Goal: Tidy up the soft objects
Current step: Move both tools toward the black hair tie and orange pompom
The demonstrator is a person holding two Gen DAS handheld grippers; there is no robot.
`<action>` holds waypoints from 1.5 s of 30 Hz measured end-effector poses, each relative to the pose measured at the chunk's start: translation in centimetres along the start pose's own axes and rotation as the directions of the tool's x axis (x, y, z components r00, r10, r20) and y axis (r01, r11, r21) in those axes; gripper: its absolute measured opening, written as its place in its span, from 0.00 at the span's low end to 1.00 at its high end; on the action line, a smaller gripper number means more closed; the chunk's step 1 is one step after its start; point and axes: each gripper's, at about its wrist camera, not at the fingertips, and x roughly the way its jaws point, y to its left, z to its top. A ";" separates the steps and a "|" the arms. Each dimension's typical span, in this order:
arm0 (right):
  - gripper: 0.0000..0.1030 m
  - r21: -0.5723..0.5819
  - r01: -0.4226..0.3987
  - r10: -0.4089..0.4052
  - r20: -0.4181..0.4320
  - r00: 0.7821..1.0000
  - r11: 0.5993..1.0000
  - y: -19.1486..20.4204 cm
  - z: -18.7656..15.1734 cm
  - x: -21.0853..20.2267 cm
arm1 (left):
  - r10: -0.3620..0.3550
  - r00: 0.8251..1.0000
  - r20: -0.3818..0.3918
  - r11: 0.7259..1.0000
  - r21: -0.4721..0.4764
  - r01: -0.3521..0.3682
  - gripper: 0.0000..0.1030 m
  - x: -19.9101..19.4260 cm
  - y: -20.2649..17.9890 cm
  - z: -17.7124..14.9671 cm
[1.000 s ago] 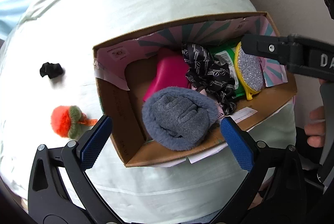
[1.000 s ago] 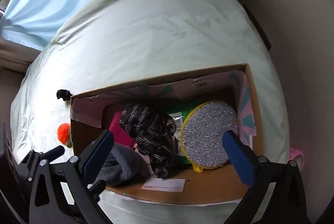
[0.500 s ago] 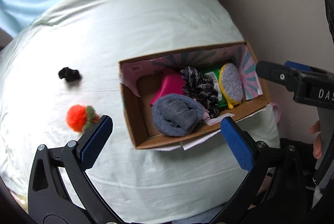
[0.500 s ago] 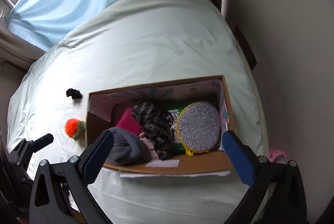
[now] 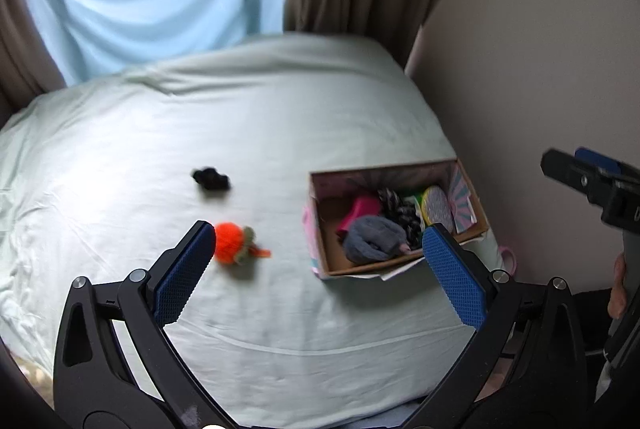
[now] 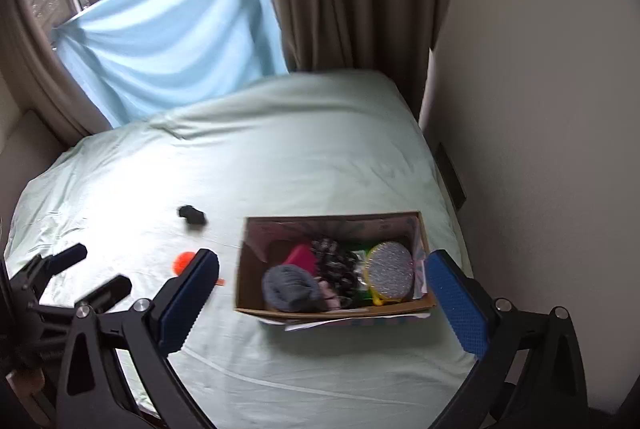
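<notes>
Both tongs, left tongs (image 5: 316,269) and right tongs (image 6: 324,303), hang released and empty above the bed (image 5: 280,117), box (image 5: 400,265) at 3 o'clock of the orange toy (image 5: 230,243).

Pale mint bed sheet (image 5: 280,109); brown cardboard box (image 6: 332,311) showing a grey knit (image 6: 290,287), magenta item (image 6: 300,257), silver glitter disc (image 6: 390,271); orange pompom (image 5: 228,243); black scrunchie (image 5: 211,179).

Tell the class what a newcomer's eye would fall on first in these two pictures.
The cardboard box near the bed's right edge, crammed with a grey sock, a pink item and a glittery pad. Left of it on the pale sheet lie a bright orange toy and a small black scrap.
</notes>
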 end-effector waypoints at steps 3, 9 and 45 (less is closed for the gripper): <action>1.00 -0.002 -0.022 0.022 0.040 0.999 1.000 2.6 -0.9 -2.6 | 0.006 0.999 0.049 1.000 -0.009 -0.006 1.00 -3.3 2.6 -0.3; 1.00 -0.008 -0.019 0.020 0.100 0.995 1.000 7.8 -2.8 -5.9 | 0.011 0.993 0.116 1.000 -0.013 -0.009 1.00 -8.3 7.9 -1.5; 1.00 0.088 -0.017 0.020 -0.029 0.999 0.996 26.1 -9.3 18.1 | -0.077 0.994 -0.083 0.977 0.194 0.092 1.00 14.5 25.4 3.4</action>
